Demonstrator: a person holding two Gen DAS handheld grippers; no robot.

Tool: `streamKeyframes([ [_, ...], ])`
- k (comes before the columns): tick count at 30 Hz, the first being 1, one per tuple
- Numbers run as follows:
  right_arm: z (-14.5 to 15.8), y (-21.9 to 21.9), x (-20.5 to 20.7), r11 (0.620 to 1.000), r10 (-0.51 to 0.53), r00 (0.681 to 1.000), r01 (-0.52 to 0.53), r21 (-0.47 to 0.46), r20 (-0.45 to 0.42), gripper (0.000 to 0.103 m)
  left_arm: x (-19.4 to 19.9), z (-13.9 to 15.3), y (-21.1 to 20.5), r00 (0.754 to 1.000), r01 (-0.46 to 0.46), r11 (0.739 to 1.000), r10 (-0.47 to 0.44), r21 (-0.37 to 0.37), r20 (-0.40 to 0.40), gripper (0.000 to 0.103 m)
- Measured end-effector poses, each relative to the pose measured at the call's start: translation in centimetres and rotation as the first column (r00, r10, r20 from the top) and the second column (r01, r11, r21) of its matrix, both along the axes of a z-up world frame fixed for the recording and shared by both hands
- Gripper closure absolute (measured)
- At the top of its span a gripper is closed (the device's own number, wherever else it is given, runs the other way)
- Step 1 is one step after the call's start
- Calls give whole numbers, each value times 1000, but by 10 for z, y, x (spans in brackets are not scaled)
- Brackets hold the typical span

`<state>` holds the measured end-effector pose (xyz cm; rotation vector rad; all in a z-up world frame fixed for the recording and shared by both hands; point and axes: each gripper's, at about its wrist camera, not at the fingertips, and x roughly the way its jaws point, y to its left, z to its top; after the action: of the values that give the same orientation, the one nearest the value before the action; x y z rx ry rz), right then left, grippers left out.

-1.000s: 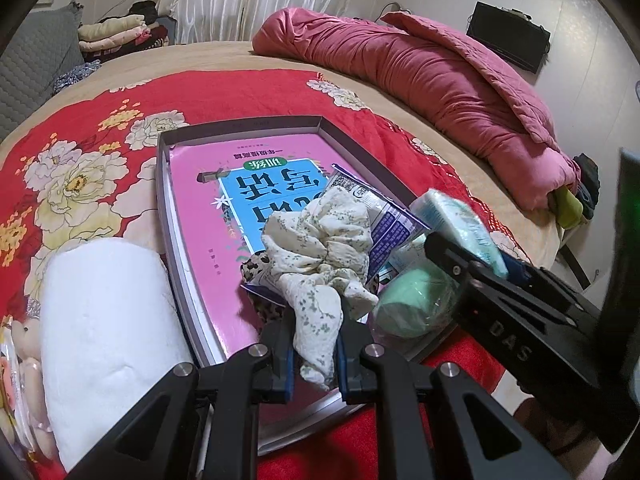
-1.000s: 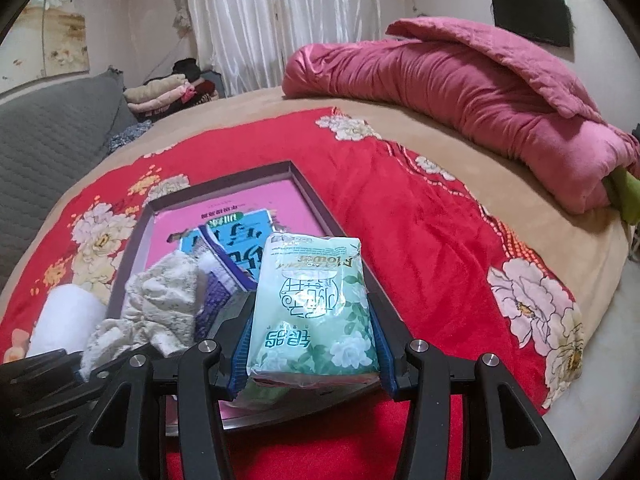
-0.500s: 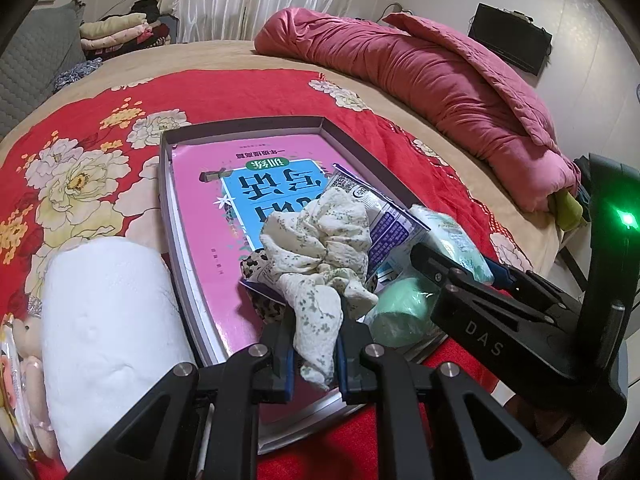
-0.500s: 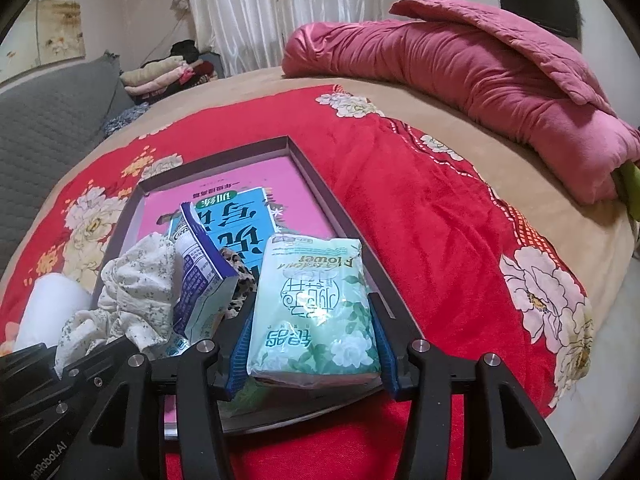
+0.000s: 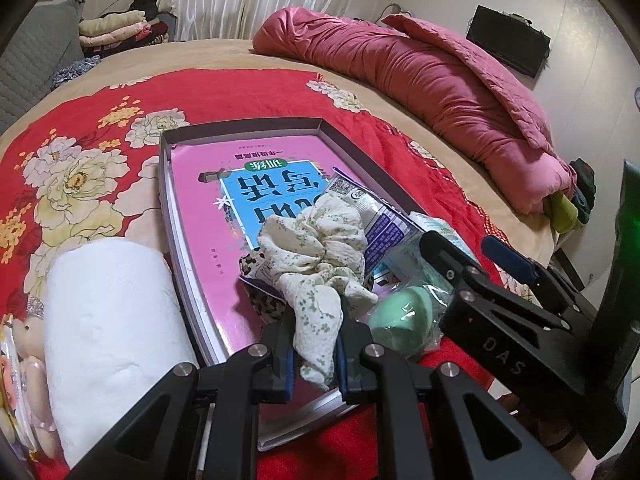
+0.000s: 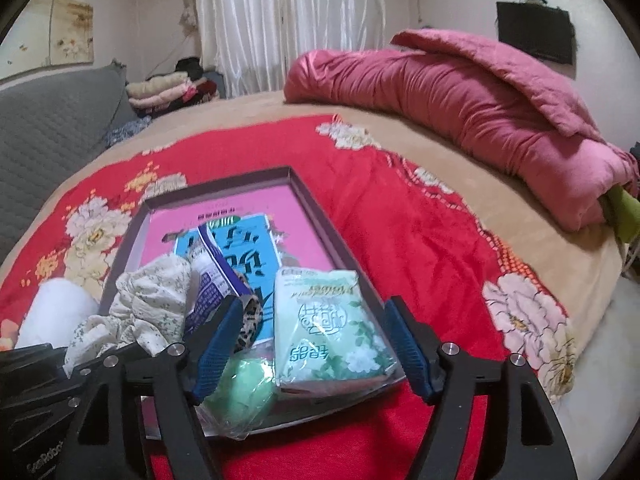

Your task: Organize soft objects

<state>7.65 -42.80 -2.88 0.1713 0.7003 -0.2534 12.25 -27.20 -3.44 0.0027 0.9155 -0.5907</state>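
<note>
My left gripper (image 5: 314,354) is shut on a cream floral cloth (image 5: 320,256), held over the near end of a shallow grey tray (image 5: 240,126) with a pink and blue book (image 5: 208,184) in it. The cloth also shows in the right wrist view (image 6: 148,304). My right gripper (image 6: 312,344) is open; a green tissue pack (image 6: 330,324) lies between its jaws on the tray's near right corner. A green sponge in clear wrap (image 6: 240,400) (image 5: 400,320) lies at the tray's front edge. A blue-purple packet (image 5: 380,220) and a leopard-print piece (image 6: 248,320) lie beside the cloth.
A white roll (image 5: 108,320) and a packaged soft toy (image 5: 24,360) lie left of the tray on the red floral bedspread (image 6: 400,220). A pink quilt (image 5: 420,68) is bunched at the back right. Folded clothes (image 6: 168,88) sit far back.
My right gripper has opened and let go of the tissue pack, which now lies on the tray's corner. The left gripper still holds the cloth in about the same place.
</note>
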Motion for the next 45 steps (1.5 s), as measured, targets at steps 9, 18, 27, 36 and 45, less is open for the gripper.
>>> streamKeyframes([
  [9, 7, 0, -9, 1000, -23, 999, 23, -17, 39, 28, 0, 8, 3, 1000, -19, 1000, 19, 13, 13, 75],
  [18, 5, -4, -9, 999, -34, 999, 34, -2, 34, 28, 0, 16, 5, 999, -39, 999, 38, 28, 34, 55],
  [27, 4, -6, -9, 999, -44, 998, 44, 3, 34, 27, 2, 20, 11, 997, -60, 997, 59, 42, 41, 48],
  [36, 5, -9, -12, 998, -60, 997, 60, 2, 42, 27, -1, 30, 26, 994, -100, 994, 98, 45, 53, 48],
  [45, 12, -2, -16, 997, -61, 996, 63, -33, 72, 27, -4, 38, 51, 988, -146, 989, 145, 22, 58, 48],
])
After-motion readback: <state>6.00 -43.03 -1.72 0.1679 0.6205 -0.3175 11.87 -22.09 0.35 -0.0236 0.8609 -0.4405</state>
